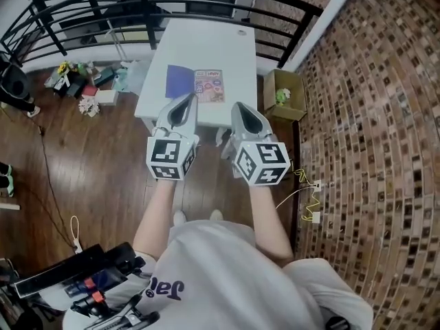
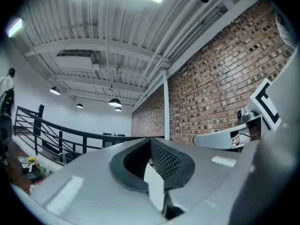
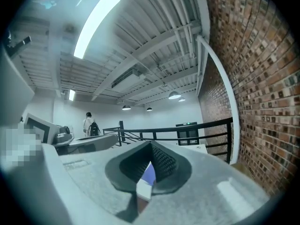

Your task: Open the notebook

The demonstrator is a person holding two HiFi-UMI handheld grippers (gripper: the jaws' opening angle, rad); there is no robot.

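Purple notebook [image 1: 180,81] flat on white table [image 1: 206,43]; left hand-held gripper [image 1: 188,100], right hand-held gripper [image 1: 238,108] both pressed together.

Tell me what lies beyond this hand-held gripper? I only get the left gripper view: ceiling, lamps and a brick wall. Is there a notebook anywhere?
Observer: Yes. The head view shows a white table ahead, with a purple notebook lying flat on it.
Operator: Is it open?
Observer: I can't tell. A colourful printed sheet lies right against its right edge; it may be a page or a separate thing.
Operator: And the other hand?
Observer: The right hand-held gripper is held up beside the left hand-held gripper, its jaws together with nothing between them.
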